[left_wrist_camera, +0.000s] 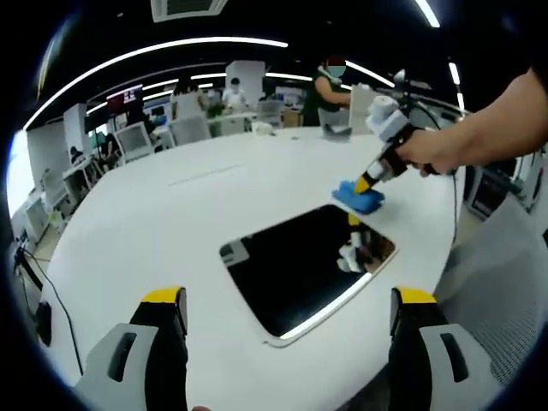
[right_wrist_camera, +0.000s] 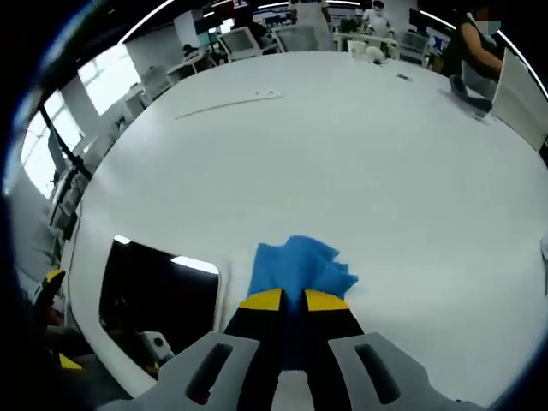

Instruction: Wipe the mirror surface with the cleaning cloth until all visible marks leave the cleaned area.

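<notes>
A dark rectangular mirror lies flat on the white table, reflecting ceiling lights. My left gripper hovers over the mirror's near edge, its yellow-tipped jaws wide apart and open, holding nothing. Past the mirror's far corner, a hand holds my right gripper, which is shut on a blue cleaning cloth resting on the table. In the right gripper view the cloth bunches between the nearly closed jaws of my right gripper. The mirror is to its left, just apart from the cloth.
A person stands at the table's far side by a laptop. A thin strip lies on the table further out. Desks, chairs and monitors fill the room behind. The table edge runs close to the mirror.
</notes>
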